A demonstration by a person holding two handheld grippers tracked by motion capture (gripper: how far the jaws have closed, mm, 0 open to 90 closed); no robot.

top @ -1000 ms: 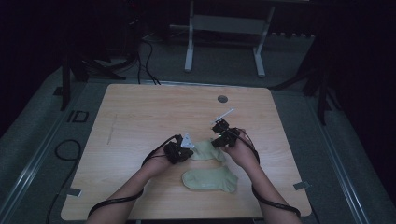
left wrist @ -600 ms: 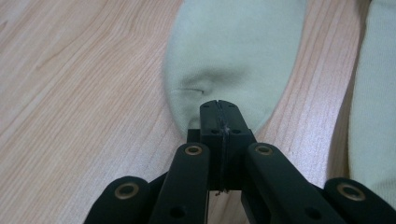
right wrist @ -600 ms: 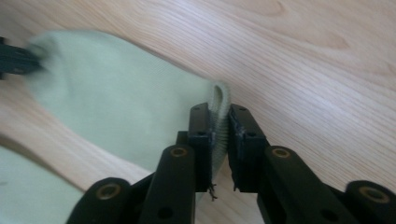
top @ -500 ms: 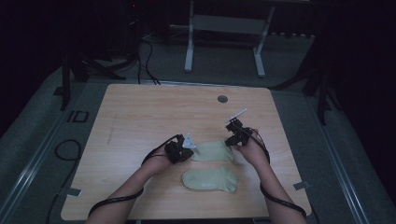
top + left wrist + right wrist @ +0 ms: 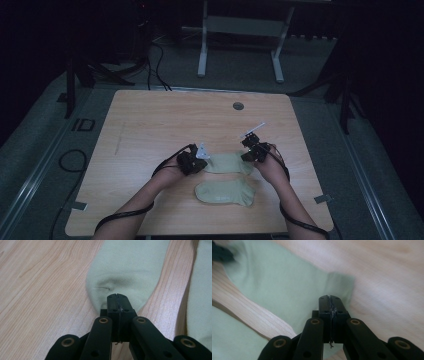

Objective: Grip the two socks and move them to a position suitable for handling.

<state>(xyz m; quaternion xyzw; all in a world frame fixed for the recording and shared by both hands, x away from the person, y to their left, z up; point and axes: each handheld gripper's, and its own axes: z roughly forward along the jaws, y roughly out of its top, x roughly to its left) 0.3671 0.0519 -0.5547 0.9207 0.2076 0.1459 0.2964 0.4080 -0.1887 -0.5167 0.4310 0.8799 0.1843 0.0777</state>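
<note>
Jaws of both grippers pinch opposite ends of the far sock (image 5: 229, 163), tabletop (image 5: 150, 125) beyond bare.

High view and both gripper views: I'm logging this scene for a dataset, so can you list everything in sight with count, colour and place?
socks: 2, pale green; far sock stretched between the two grippers, near sock flat just in front of it, closer to the person
table: 1, light wood; centre of the high view
grommet: 1, grey, round; far edge of the tabletop
stand: 1, white metal legs; on the floor beyond the table
cables: several, black; on the floor, far left
left gripper: 1, black; jaws shut on the far sock's rounded end
right gripper: 1, black; jaws shut on the far sock's other end
forearms: 2; entering from the bottom edge
</note>
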